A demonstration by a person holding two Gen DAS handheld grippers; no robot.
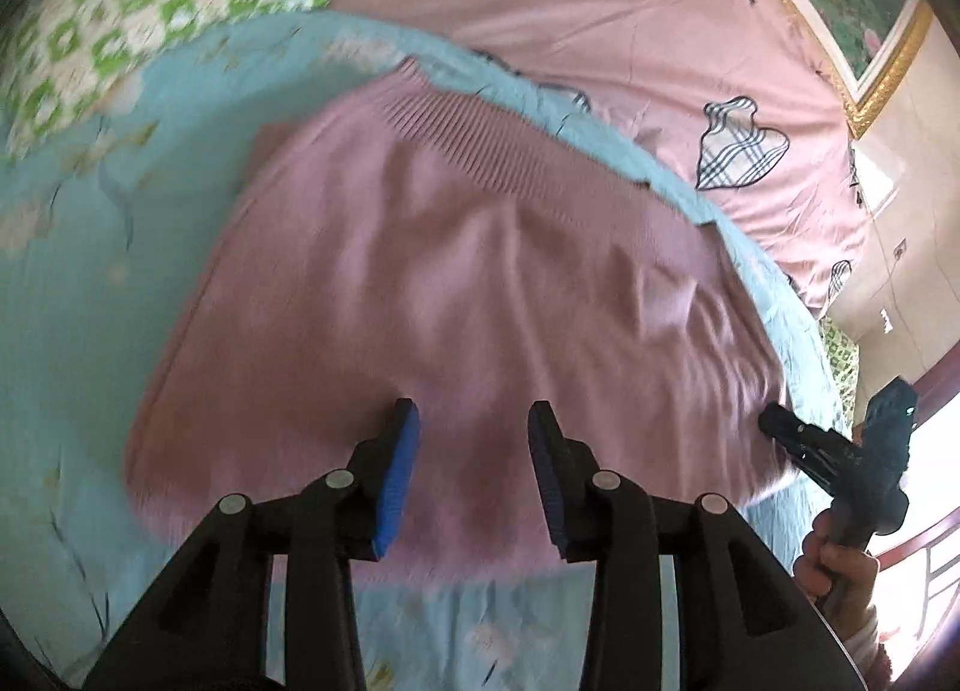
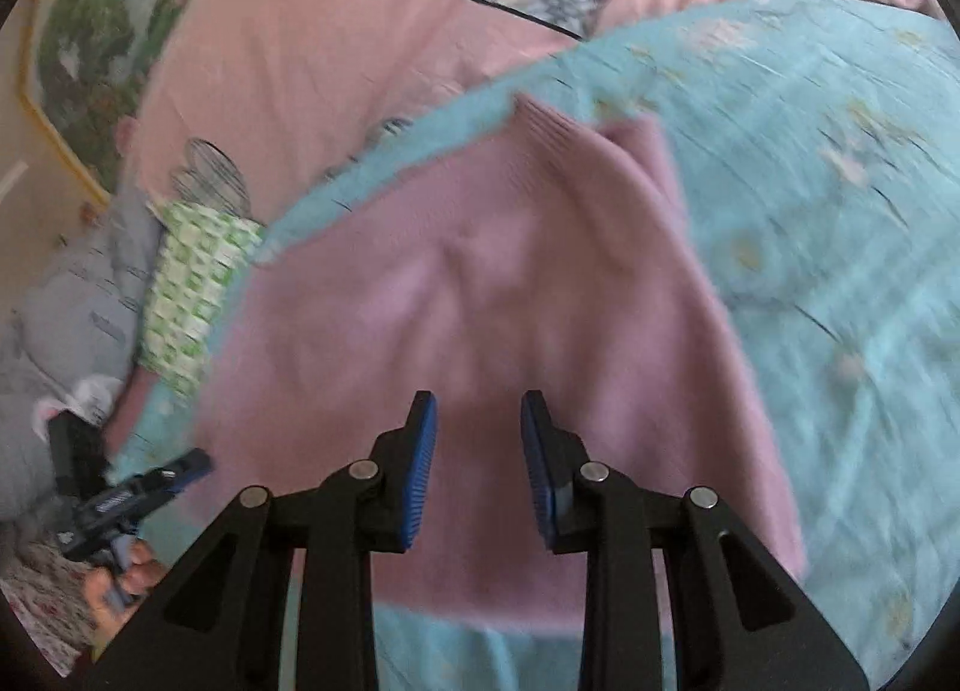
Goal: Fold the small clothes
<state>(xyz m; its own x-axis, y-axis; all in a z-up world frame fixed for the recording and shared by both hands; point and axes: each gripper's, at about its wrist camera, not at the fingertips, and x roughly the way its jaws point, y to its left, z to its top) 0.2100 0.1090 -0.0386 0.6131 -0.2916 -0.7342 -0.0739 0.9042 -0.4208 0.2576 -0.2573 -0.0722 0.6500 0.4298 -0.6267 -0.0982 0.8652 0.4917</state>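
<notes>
Left tool [image 1: 474, 412] jaws apart, empty, over near edge of one mauve knit garment [image 1: 456, 283], garment spreading toward 12 o'clock on turquoise floral quilt [image 1: 90, 283], right tool [image 2: 478, 404] also parted, empty, above same garment, pink sheet [image 1: 600, 1] beyond at 12 o'clock.

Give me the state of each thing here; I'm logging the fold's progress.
pink knit garment: lying spread on the blue cover, lightly wrinkled, not held.
left tongs: open, empty, above the garment's near edge.
right tongs: open, empty, above the garment.
blue floral cover: spread flat under the garment.
pink sheet: laid out beyond the cover.
</notes>
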